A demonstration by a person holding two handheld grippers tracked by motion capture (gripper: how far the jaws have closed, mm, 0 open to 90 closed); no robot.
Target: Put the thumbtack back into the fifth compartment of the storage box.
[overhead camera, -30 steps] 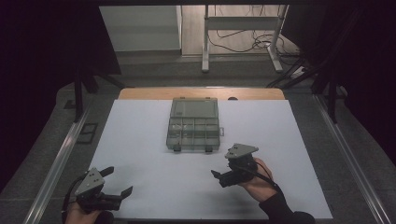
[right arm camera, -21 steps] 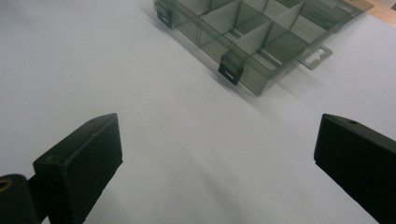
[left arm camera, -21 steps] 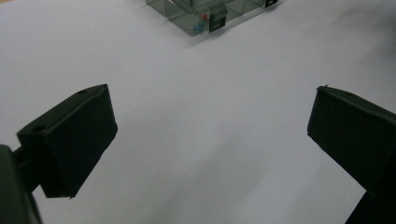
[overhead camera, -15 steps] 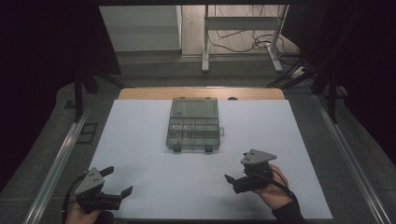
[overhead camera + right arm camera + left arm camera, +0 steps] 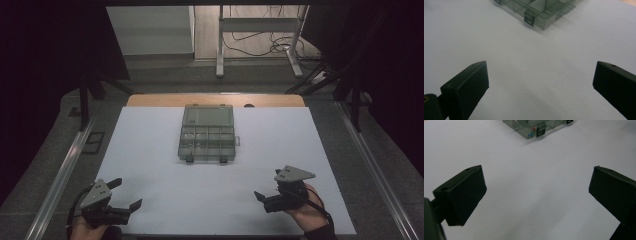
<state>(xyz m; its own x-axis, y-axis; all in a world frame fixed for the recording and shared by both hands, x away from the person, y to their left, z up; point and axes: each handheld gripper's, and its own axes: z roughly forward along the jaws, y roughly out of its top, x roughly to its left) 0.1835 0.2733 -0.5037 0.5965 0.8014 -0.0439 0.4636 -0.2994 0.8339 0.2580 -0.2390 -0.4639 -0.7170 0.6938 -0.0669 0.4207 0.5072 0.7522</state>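
A clear grey plastic compartment box (image 5: 207, 134) lies closed on the white sheet (image 5: 150, 150), toward the far middle. It has two black latches on its near side. My left gripper (image 5: 127, 193) rests at the front left corner, open and holding nothing. My right gripper (image 5: 267, 187) is at the front right in a hand, open and empty too. In the left gripper view the gripper (image 5: 536, 192) has its jaws wide apart over bare sheet, with the box (image 5: 536, 126) far ahead. The right gripper view shows the gripper (image 5: 540, 85) spread the same way, the box (image 5: 536, 10) ahead.
A strip of wooden tabletop (image 5: 150, 100) shows beyond the sheet. Metal rails (image 5: 65, 170) run along both sides of the table. A stand with cables (image 5: 260, 45) is on the floor behind.
My right gripper has drawn back from near the box toward the front right edge. The left gripper and the box have stayed put.
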